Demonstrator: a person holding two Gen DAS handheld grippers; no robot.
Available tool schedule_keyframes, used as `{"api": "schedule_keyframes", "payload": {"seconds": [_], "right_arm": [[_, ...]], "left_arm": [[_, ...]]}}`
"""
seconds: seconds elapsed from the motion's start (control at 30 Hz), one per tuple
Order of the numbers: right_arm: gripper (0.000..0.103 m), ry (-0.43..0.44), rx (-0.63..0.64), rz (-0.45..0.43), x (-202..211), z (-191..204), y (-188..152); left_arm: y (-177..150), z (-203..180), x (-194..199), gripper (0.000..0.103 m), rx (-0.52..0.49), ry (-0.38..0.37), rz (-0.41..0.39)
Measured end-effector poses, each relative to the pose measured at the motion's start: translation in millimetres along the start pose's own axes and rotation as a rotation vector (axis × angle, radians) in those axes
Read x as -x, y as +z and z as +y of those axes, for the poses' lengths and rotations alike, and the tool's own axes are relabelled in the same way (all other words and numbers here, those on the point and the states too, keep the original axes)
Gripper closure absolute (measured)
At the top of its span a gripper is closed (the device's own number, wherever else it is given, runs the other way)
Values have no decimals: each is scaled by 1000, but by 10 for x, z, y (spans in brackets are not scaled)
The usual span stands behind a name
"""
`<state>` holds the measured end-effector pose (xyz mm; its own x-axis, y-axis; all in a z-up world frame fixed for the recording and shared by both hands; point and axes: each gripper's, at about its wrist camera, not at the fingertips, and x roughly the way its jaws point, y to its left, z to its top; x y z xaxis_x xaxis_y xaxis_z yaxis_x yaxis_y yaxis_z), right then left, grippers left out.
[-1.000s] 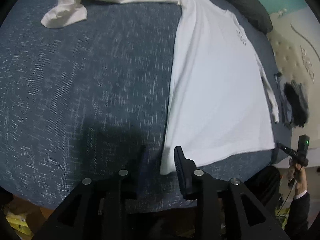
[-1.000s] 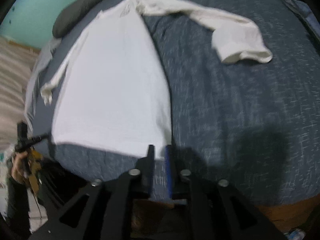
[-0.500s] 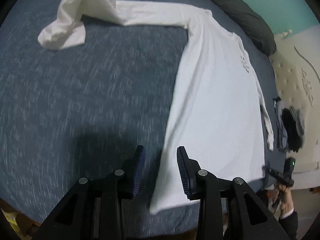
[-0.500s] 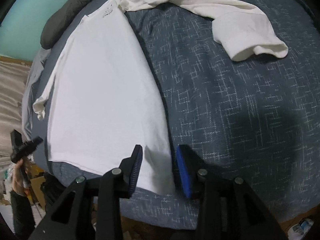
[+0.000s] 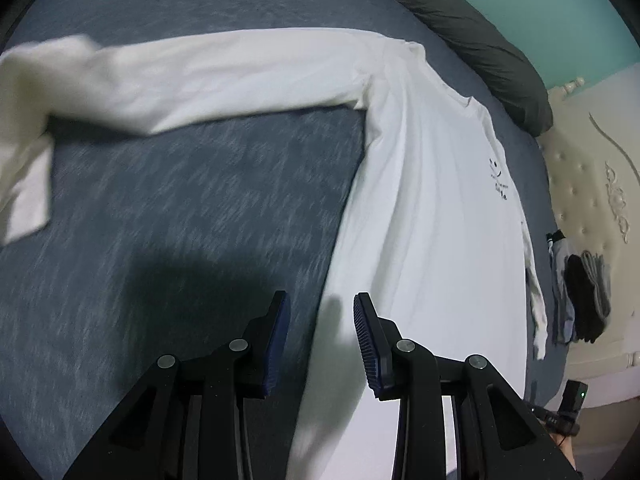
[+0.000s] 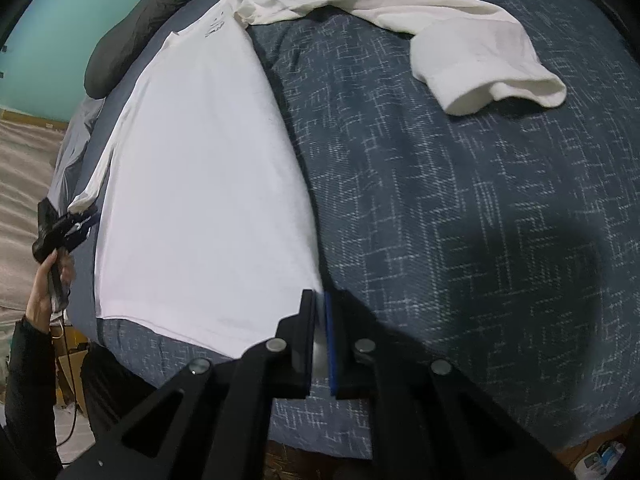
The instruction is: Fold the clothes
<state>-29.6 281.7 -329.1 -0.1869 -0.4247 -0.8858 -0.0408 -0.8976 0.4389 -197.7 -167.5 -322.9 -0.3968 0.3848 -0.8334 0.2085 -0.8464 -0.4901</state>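
On the blue bed (image 6: 460, 200) I log one white long-sleeved shirt (image 6: 200, 184), flat, long axis running hem-near to collar-far, one sleeve (image 6: 460, 40) outstretched sideways across open cover. Right tool (image 6: 319, 320) pinched shut on its hem corner; left tool (image 5: 320, 336) part-open, straddling the shirt's side edge, pads clear.

A bed (image 6: 460, 208) in speckled navy cover is filling the room, a cream tufted headboard (image 5: 584, 184) standing against a teal wall (image 5: 560, 12).

Bed (image 6: 460, 200) w/ blue-flecked cover — 1 white long-sleeve shirt (image 6: 200, 184) flat, dark pillow (image 5: 472, 40) at edge.
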Motion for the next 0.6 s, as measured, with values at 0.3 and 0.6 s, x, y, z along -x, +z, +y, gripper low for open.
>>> {"api": "schedule_keyframes", "payload": {"seconds": [0.3,0.6], "right_arm": [[98,1,-6,13,-4,-31,15],[99,-3,5,12,-5,5,17]], "left_arm": [[213,-56,-354,74,-9,17,16],[273,33,-194,101,-11,39,-21]]}}
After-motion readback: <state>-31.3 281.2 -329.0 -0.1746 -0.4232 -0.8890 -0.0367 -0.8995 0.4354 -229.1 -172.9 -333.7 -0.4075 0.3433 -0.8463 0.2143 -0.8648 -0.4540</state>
